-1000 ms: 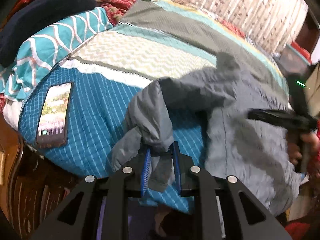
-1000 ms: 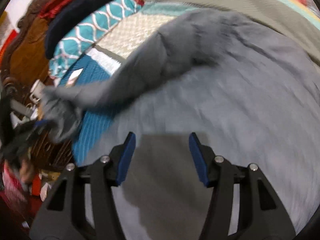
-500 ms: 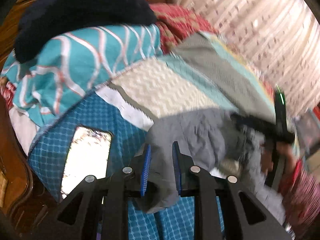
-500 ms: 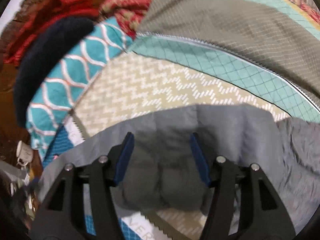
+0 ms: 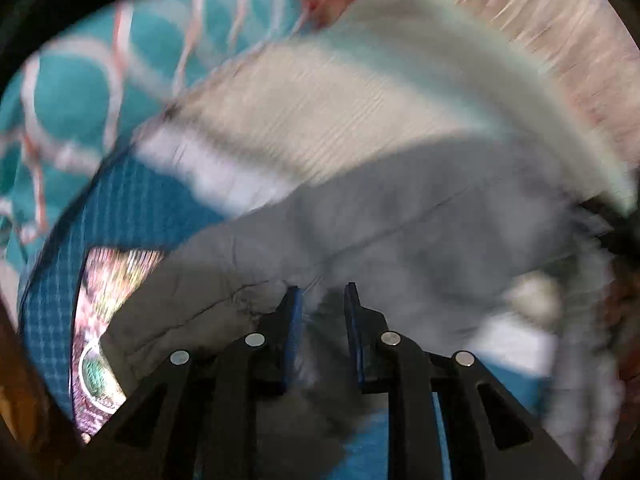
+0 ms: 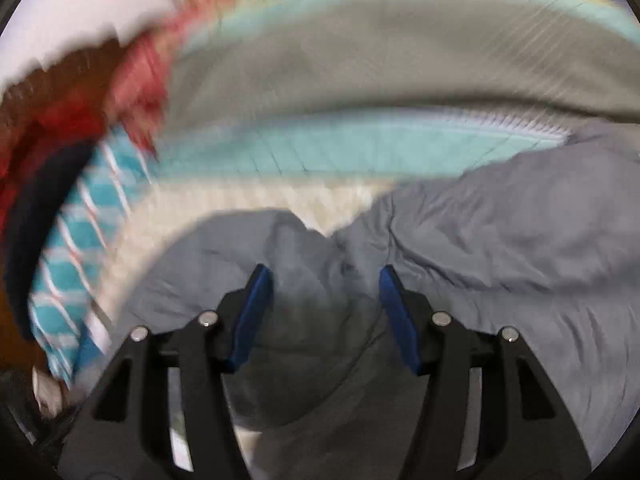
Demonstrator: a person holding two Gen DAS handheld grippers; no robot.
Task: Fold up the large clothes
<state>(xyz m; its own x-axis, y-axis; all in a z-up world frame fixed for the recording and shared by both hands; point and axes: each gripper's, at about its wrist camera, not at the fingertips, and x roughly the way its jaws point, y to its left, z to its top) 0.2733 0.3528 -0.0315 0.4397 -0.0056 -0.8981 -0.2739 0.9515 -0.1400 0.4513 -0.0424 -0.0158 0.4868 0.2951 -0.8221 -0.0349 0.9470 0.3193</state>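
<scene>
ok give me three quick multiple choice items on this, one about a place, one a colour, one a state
1. Where does the lit smartphone lie?
A. on the blue checked quilt patch, partly under the garment
B. on the curtain
C. in the right gripper

2. What colour is the crumpled padded garment?
A. red
B. grey
C. yellow

3. How does the right gripper stand?
A. shut on the phone
B. shut on the garment
C. open over the garment

Answers: 1 A, the left wrist view shows its screen beside the blue checks, with grey cloth over one edge. 2 B, it is grey in both views. 3 C, its blue pads stand wide apart, whereas the left gripper pinches grey cloth.
</scene>
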